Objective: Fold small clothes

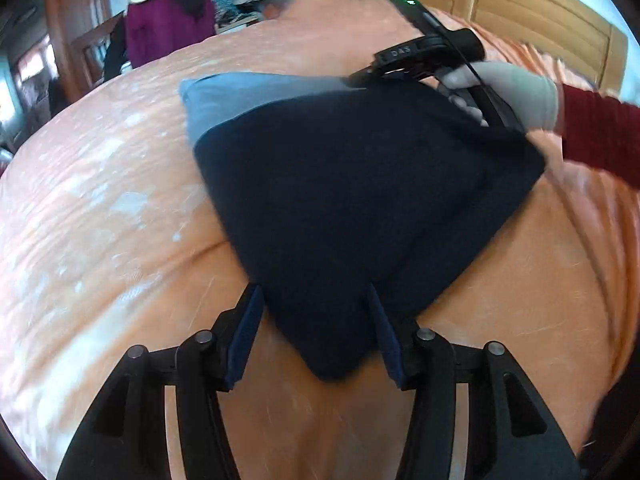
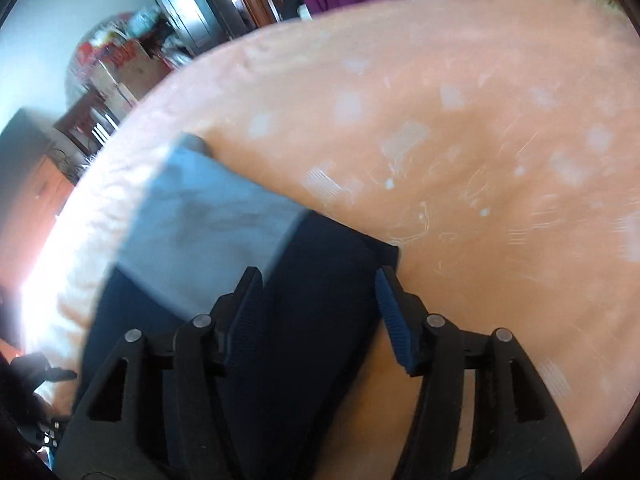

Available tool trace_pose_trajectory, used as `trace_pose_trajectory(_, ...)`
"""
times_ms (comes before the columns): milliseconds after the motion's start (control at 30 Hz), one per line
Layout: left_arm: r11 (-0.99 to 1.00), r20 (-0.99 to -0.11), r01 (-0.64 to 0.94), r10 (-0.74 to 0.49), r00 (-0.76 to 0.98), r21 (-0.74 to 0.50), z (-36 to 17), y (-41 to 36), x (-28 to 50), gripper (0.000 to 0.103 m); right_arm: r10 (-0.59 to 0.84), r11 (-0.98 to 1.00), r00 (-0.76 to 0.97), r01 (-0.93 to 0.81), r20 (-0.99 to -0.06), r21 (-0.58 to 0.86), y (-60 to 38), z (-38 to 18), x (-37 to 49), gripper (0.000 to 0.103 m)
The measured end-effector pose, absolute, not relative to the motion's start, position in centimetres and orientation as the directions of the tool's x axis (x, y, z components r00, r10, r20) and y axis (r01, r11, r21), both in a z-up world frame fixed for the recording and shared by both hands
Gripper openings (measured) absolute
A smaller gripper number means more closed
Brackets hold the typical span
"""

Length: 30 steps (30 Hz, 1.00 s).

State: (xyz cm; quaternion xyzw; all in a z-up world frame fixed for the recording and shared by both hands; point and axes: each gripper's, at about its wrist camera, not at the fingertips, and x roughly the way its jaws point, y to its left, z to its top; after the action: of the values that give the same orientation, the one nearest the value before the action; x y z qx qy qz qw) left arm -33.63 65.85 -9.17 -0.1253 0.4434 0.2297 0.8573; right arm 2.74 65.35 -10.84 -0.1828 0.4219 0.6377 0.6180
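Left tool (image 1: 316,296) had fingers spread wide, angled down. Right tool (image 2: 320,280) likewise spread, fingers apart. Gloved right hand (image 1: 508,92) wrapped the right tool's handle, red sleeve (image 1: 600,136) behind the wrist.

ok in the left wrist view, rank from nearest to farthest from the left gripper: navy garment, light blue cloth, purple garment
From the left gripper:
1. navy garment, its corner between the fingers
2. light blue cloth, beyond it, left
3. purple garment, far back, upper left
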Motion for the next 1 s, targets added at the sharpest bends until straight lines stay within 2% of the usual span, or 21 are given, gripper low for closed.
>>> trace_pose_trajectory(67, 0.852, -0.798, -0.524, 0.315, 0.514, -0.001, -7.6, 65.0, -34.8, 0.057, 0.685, 0.114, -0.135, -0.951, -0.716, 0.289, 61.3, -7.3, 1.2, 0.064)
trace_pose_trajectory(133, 0.809, -0.786, -0.588, 0.370, 0.496, 0.010, -6.7, 64.8, -36.6, 0.066, 0.715, 0.119, -0.105, -0.956, -0.692, 0.268, 56.7, -5.1, -0.7, 0.089)
trace_pose_trajectory(200, 0.746, -0.790, -0.666, 0.424, 0.443, 0.027, -6.3, 65.7, -38.6, 0.067, 0.731, 0.137, -0.070, -0.959, -0.679, 0.247, 52.6, -4.3, -2.5, 0.095)
trace_pose_trajectory(333, 0.582, -0.796, -0.812, 0.509, 0.327, 0.038, -6.3, 68.1, -42.5, 0.080, 0.672, 0.259, 0.016, -0.942, -0.741, 0.214, 44.7, -6.3, -5.0, 0.097)
trace_pose_trajectory(467, 0.534, -0.882, -0.844, 0.420, 0.214, 0.050, -10.4, 70.4, -42.8, 0.086, 0.573, 0.357, 0.072, -0.919, -0.816, 0.169, 42.0, -10.1, -5.4, 0.097)
trace_pose_trajectory(600, 0.539, -0.907, -0.841, 0.373, 0.196, 0.040, -12.1, 70.9, -41.9, 0.102, 0.438, 0.392, 0.105, -0.916, -0.893, 0.085, 42.1, -13.9, -5.6, 0.100)
trace_pose_trajectory(700, 0.513, -0.920, -0.857, 0.358, 0.157, 0.053, -12.2, 71.6, -41.0, 0.103, 0.448, 0.371, 0.148, -0.928, -0.882, 0.033, 42.3, -14.3, -6.2, 0.103)
trace_pose_trajectory(1000, 0.450, -0.855, -0.893, 0.473, 0.211, 0.029, -13.1, 72.2, -40.2, 0.103, 0.470, 0.402, 0.200, -0.916, -0.860, 0.007, 43.1, -14.7, -6.3, 0.103)
